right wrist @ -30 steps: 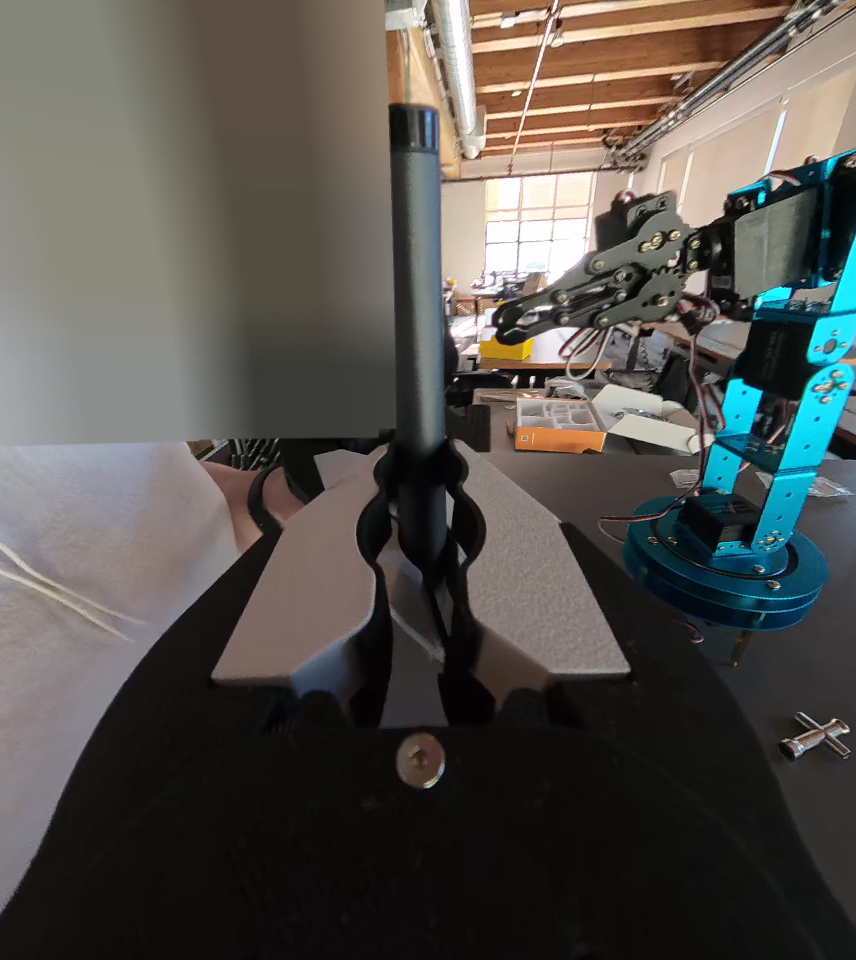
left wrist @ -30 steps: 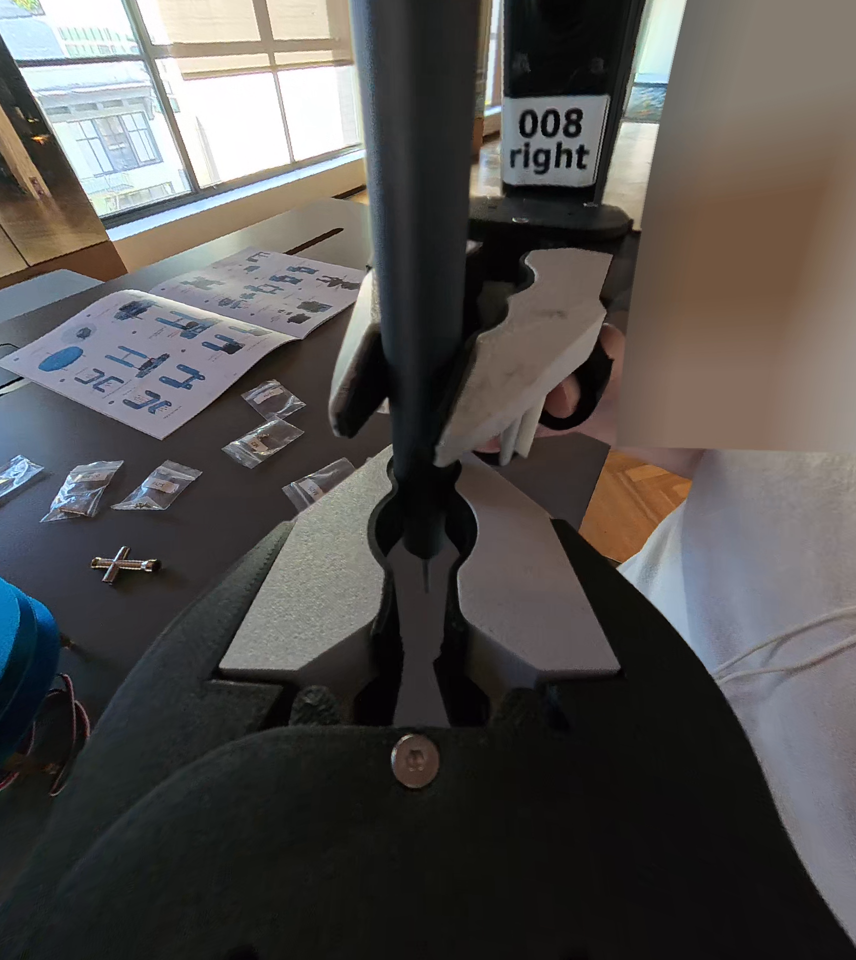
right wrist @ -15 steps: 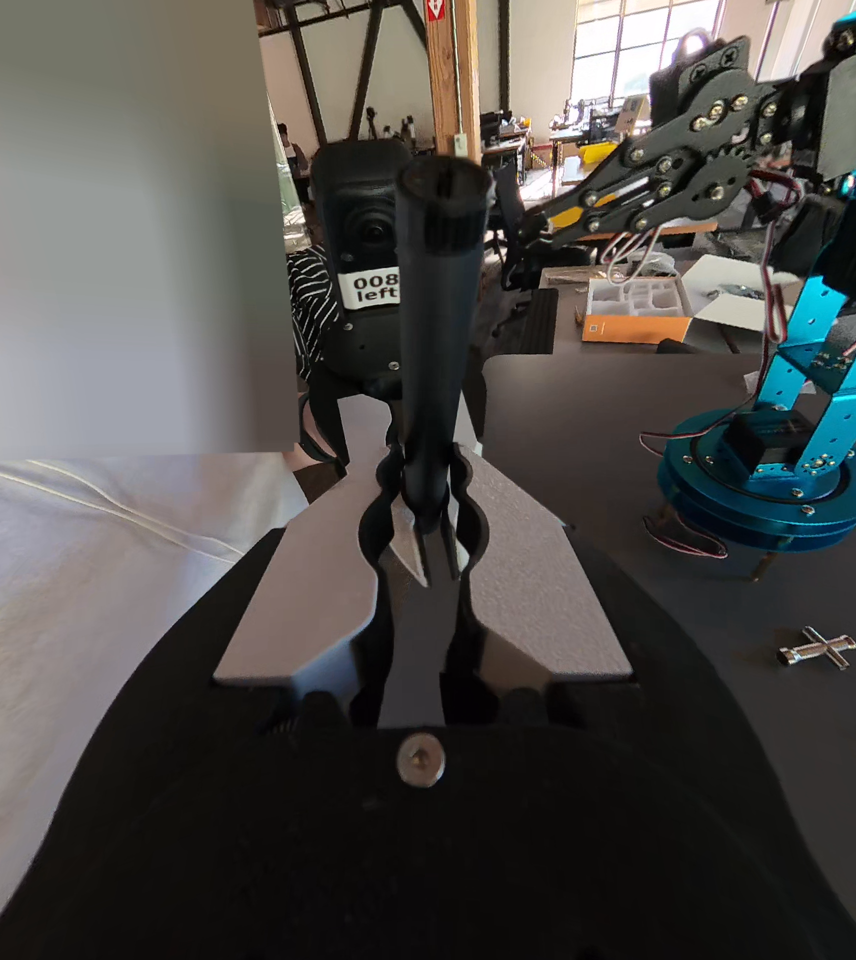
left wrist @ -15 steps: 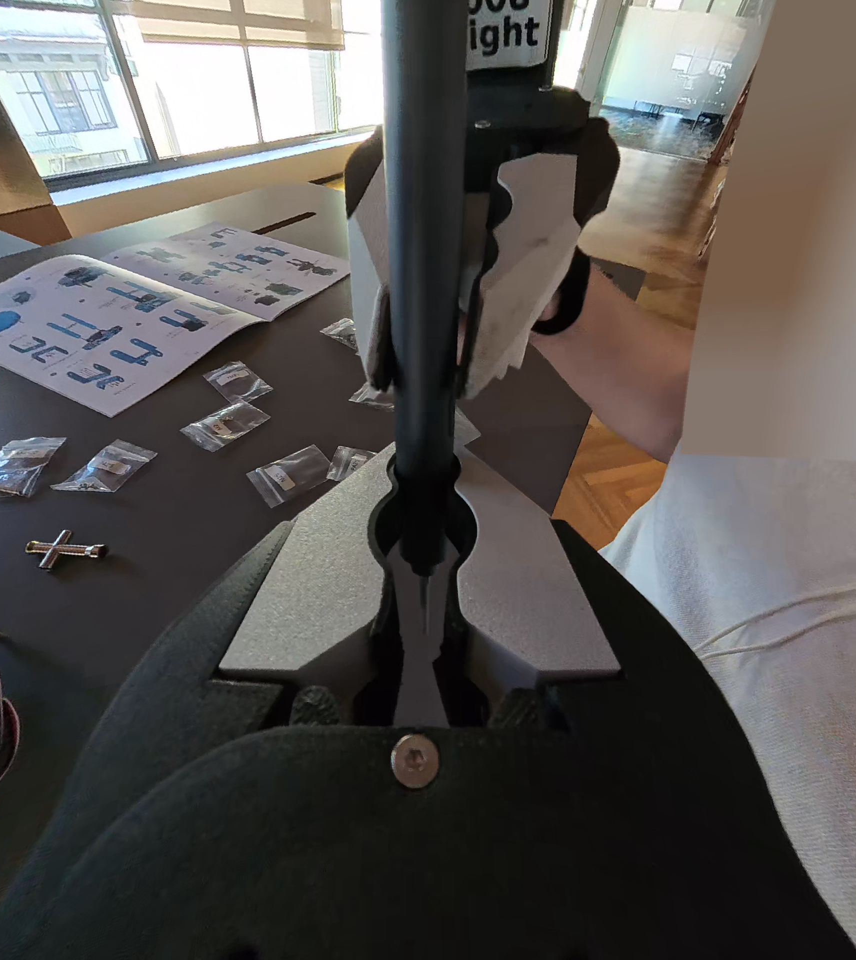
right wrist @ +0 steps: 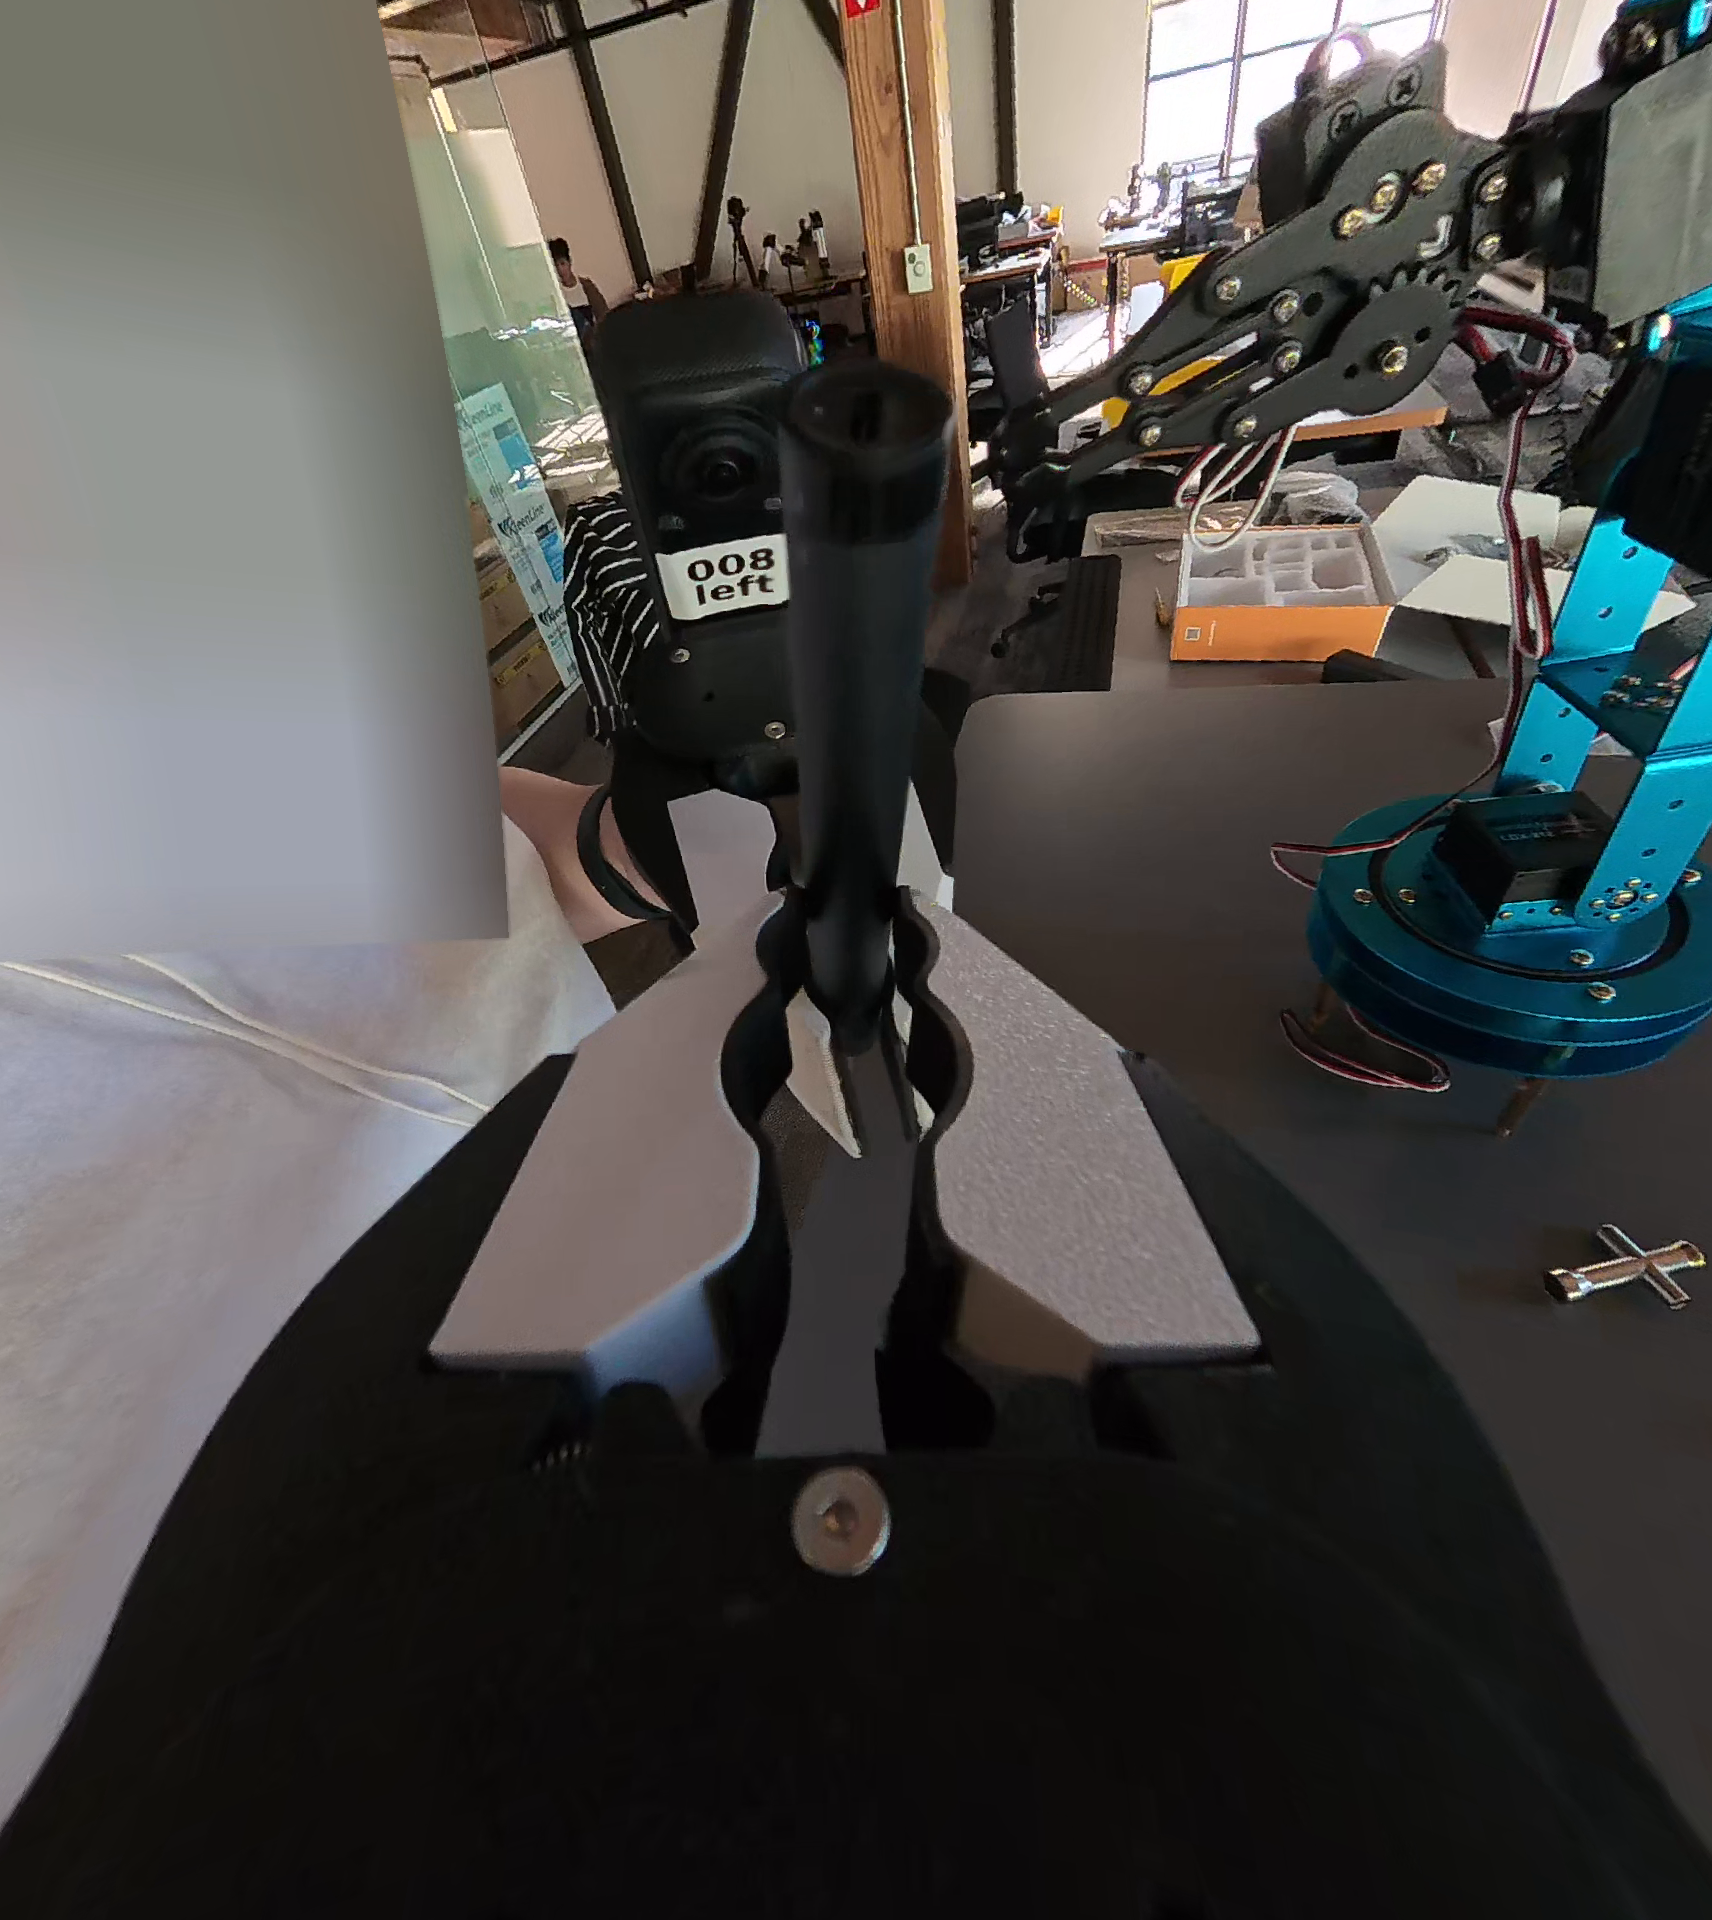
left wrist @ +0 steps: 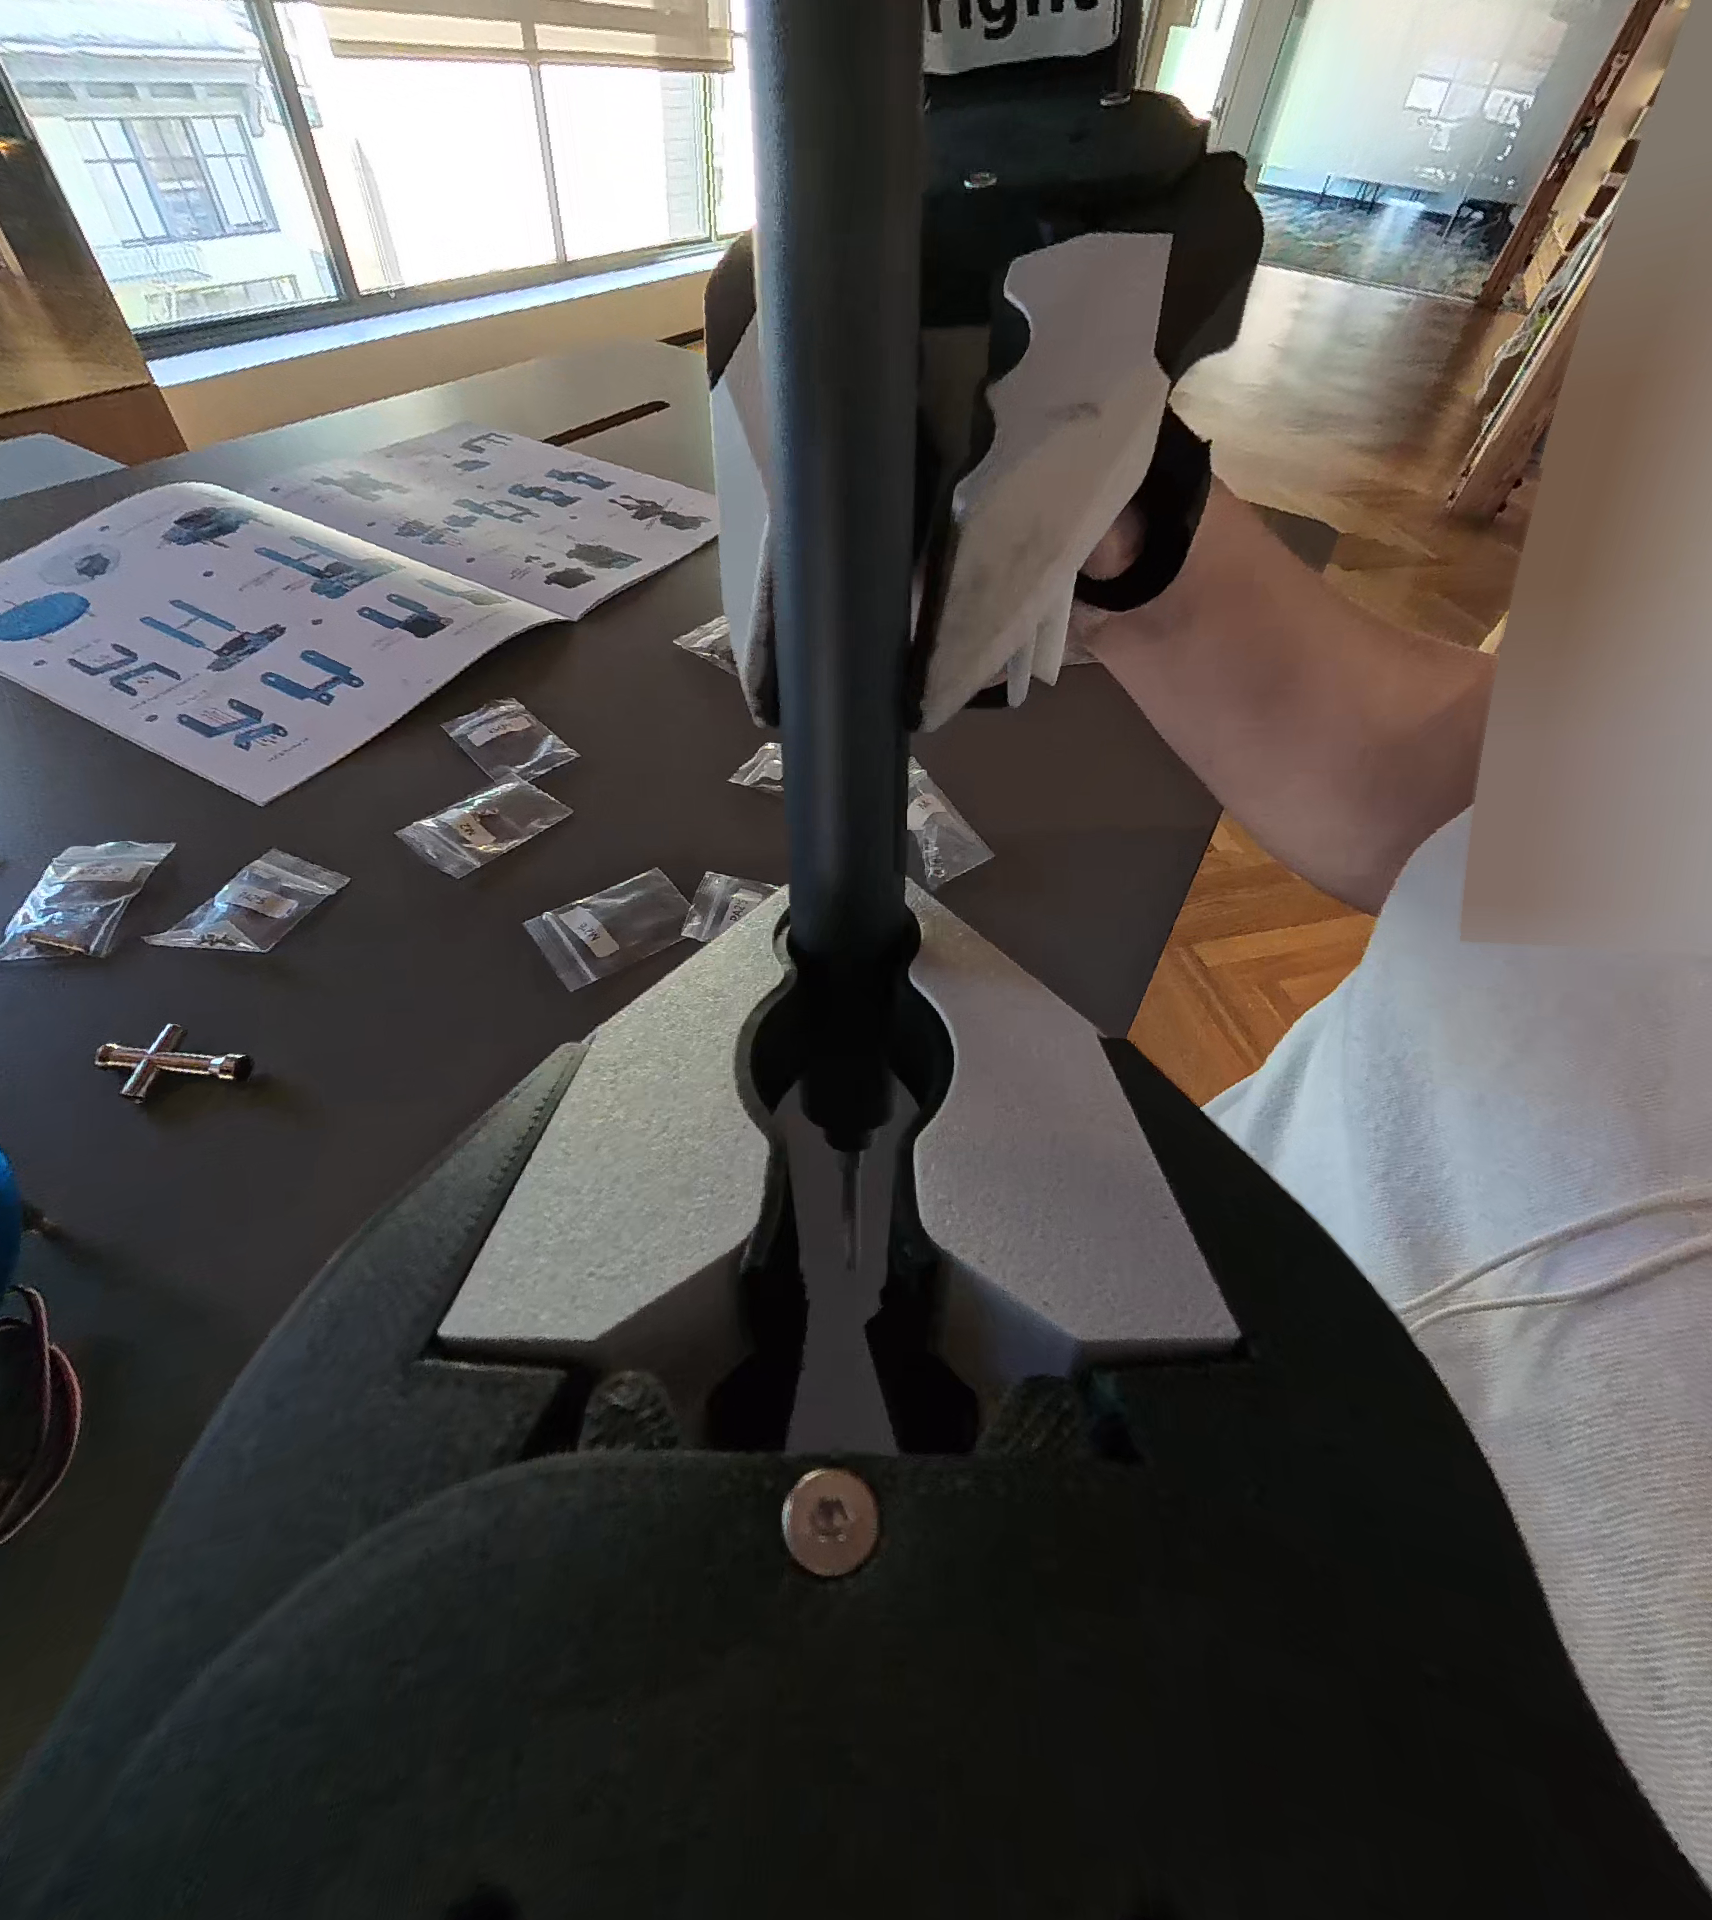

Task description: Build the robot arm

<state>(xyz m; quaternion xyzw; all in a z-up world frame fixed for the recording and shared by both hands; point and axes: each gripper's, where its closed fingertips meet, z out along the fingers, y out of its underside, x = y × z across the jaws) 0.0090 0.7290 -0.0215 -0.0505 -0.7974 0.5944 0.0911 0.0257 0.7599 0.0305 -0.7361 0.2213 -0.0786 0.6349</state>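
A long dark screwdriver-like tool (left wrist: 831,416) with a thin metal tip is held by both grippers. My left gripper (left wrist: 847,935) is shut on its narrow neck, and the tip points back between the fingers. My right gripper (left wrist: 836,707) is shut on the shaft farther up, facing the left one. In the right wrist view my right gripper (right wrist: 847,920) clamps the tool (right wrist: 857,675), whose capped end points up and away. The left gripper's camera housing (right wrist: 706,488) shows just behind it.
On the dark table (left wrist: 364,1039) lie an open instruction booklet (left wrist: 291,592), several small plastic bags (left wrist: 613,925) and a metal cross wrench (left wrist: 168,1062). A blue robot arm (right wrist: 1579,904) with a black claw (right wrist: 1247,343) stands to the right. A person's white shirt (left wrist: 1558,1351) is close by. About 6 cm separates my left fingertips from my right. The metal cross wrench (left wrist: 168,1062) is about equally far from each gripper, around 25 cm. Look for it in the right wrist view (right wrist: 1627,1265) too.
Both grippers stayed shut on the tool. The right gripper now sits farther up the shaft from the left one. The right view has tilted, bringing the left gripper into sight behind the tool.
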